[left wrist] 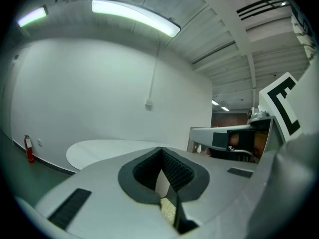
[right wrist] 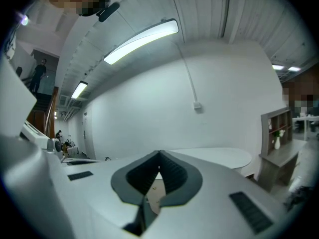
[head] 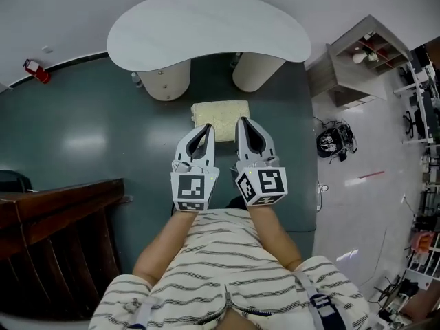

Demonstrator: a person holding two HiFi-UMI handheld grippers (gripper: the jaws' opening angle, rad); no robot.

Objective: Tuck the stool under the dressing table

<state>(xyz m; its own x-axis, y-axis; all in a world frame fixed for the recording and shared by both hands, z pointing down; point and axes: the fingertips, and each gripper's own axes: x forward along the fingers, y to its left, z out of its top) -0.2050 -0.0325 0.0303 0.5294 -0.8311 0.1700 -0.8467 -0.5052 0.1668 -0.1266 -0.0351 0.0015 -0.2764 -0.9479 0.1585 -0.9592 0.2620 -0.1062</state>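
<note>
The white kidney-shaped dressing table (head: 206, 29) stands at the far side on two rounded legs, its top also in the left gripper view (left wrist: 109, 151) and the right gripper view (right wrist: 219, 156). A stool with a cream seat (head: 221, 112) sits just in front of the gap between the legs. My left gripper (head: 205, 127) and right gripper (head: 243, 121) lie side by side, tips over the stool's near edge; whether they touch it I cannot tell. Both are shut with nothing between the pads. A sliver of cream seat (left wrist: 169, 210) shows through the left jaws.
A dark wooden piece of furniture (head: 55, 218) stands near left. A wooden shelf unit (head: 357, 60) stands right of the table, with a black object (head: 335, 141) on the pale floor beside it. A red fire extinguisher (head: 38, 71) stands by the far-left wall.
</note>
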